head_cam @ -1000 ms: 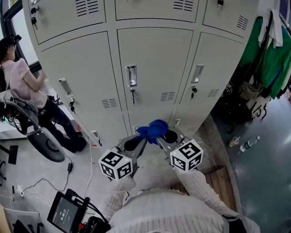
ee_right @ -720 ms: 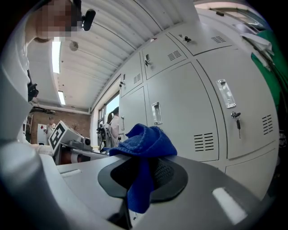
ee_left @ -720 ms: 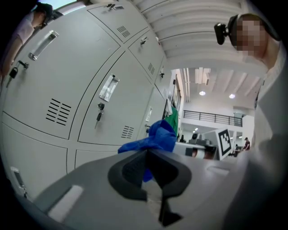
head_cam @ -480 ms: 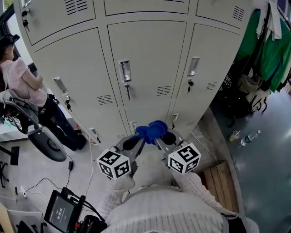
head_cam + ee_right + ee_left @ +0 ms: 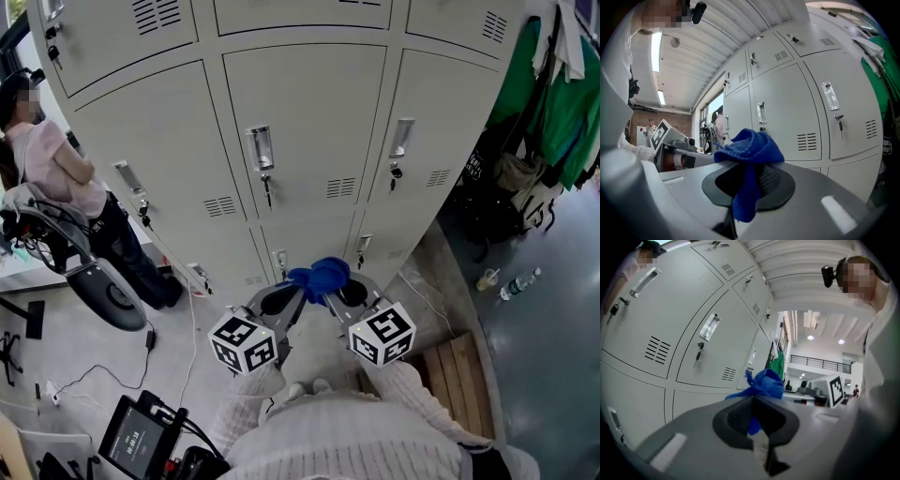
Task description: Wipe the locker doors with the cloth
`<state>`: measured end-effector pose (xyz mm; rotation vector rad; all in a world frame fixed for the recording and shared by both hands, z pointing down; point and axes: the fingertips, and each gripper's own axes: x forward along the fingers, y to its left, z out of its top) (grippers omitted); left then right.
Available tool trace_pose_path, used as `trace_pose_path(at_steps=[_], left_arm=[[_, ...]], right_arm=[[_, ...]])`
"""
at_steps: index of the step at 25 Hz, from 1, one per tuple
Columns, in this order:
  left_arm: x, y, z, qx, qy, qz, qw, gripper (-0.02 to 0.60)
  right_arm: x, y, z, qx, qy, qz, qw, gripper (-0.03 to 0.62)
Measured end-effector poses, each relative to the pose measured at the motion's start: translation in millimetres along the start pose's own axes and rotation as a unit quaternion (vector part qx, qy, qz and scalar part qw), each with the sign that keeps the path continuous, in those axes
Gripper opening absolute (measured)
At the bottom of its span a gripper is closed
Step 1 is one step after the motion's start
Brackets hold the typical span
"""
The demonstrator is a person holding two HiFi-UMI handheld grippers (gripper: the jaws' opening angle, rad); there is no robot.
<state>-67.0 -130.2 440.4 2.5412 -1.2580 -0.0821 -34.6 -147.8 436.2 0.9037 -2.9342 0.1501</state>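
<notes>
— Well, has anything shifted?
— Barely. The cloth (image 5: 320, 276) sits a touch lower in front of the locker doors (image 5: 309, 112), clear of them. The left gripper (image 5: 751, 404) and right gripper (image 5: 749, 171) both keep their fingers pinched on it, so wiping likely hasn't begun.

The lockers (image 5: 300, 122) lose their top row to the head view's upper edge. Low against the lockers, the cloth (image 5: 319, 277), its pinched folds lost between closed jaws, the left gripper (image 5: 289, 291) and the right gripper (image 5: 333, 291) cover parts of the bottom doors. Left of the lockers a person (image 5: 56, 178) is cut by the frame, and right of them green clothing (image 5: 553, 94) too.
</notes>
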Motion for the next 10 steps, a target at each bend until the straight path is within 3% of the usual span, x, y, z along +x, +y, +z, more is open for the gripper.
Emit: trace_pose_path(at_steps=[10], left_arm=[[-6.2, -4.8, -3.0, -0.004, 0.000, -0.007, 1.0000, 0.007]], right_arm=[[-6.0, 2.1, -8.2, 0.001, 0.016, -0.001, 1.000, 0.050]])
